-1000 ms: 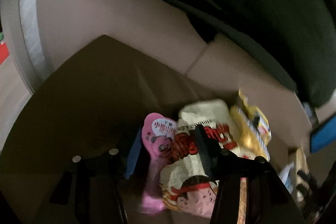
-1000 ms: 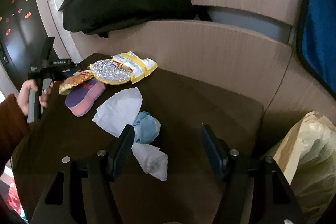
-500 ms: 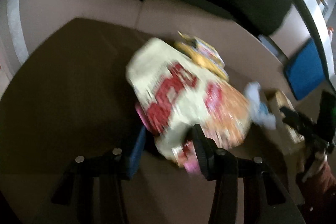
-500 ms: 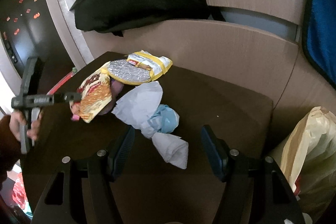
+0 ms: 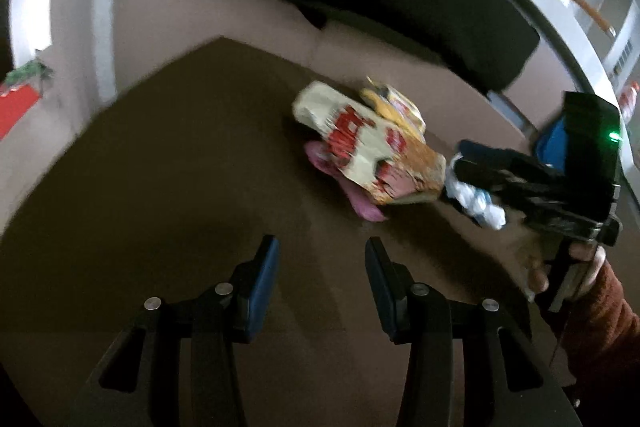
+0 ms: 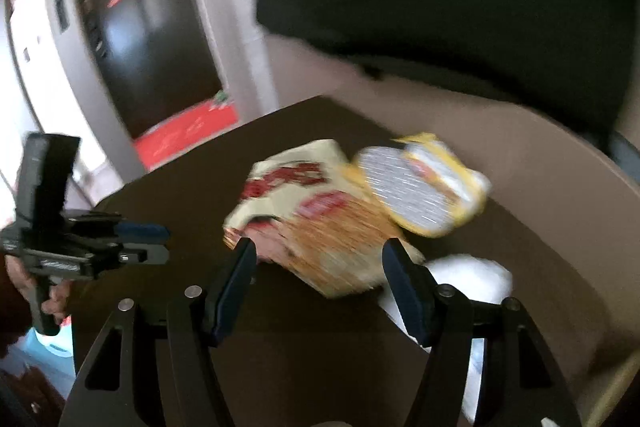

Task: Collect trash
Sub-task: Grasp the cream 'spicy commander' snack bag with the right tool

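Snack bag feel: the cream, red and orange crinkled foil snack bag looks empty and light; judge it soft, slick and springy, so it may slide out of a shallow pinch.
Where to grip: take it by a flat edge or corner, pads well onto the film, not over the puffed middle.
Other trash: a yellow wrapper with a silver foil disc lies touching the bag's far side; a pink wrapper pokes out from under the bag; crumpled white tissue paper sits just beside it. All look light and limp.
Bag position: it lies flat on the dark brown table, toward the far edge near the beige seat back.
Right gripper: your jaws stand wide and empty, the bag's near edge showing between the fingertips; blur hides whether the pads touch it.
Left gripper: partly spread, nothing between the pads, only bare table; the bag lies ahead and to its right, apart from it.
Risk: closing on the bag may drag the pink wrapper along.
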`<state>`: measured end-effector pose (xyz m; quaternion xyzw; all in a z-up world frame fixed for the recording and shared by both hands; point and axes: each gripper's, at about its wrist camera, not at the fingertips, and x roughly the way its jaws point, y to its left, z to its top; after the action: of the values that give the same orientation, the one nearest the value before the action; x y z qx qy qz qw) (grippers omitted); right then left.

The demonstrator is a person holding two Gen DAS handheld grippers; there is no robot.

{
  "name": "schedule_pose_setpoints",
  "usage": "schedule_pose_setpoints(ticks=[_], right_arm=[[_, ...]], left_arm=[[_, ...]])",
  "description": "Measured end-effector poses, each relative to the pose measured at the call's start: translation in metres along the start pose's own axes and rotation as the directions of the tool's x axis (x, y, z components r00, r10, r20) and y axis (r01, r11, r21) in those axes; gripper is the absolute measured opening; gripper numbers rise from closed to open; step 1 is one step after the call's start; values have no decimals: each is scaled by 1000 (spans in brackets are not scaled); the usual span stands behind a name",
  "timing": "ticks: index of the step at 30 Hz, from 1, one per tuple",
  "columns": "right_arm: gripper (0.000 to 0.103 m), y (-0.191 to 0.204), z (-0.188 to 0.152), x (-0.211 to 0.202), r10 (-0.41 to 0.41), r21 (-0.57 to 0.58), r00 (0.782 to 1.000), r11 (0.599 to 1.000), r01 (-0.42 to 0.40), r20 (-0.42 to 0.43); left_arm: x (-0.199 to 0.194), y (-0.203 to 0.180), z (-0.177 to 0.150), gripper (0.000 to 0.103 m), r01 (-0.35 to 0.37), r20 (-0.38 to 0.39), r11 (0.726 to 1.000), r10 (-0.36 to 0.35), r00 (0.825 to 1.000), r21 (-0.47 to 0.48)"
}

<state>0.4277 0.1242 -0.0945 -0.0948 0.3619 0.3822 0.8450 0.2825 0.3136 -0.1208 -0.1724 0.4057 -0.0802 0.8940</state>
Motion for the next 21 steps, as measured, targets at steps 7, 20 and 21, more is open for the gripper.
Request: schedule_pose_setpoints(ticks=[7,20,21], right_arm=[[63,62,11,56,-140,-133,990,982,136,-19],[14,42,24,34,-244,-68,970,968,243,-11],[12,32,25,20,-257,-37,966,966,257,7]], left_arm=[[-24,16,-9,46,-123,150,992,124,981,-11],[-15,20,-10,46,-44,107,997,50,993,-65],[-11,16,-7,46,-31,101,998,37,994,-63]])
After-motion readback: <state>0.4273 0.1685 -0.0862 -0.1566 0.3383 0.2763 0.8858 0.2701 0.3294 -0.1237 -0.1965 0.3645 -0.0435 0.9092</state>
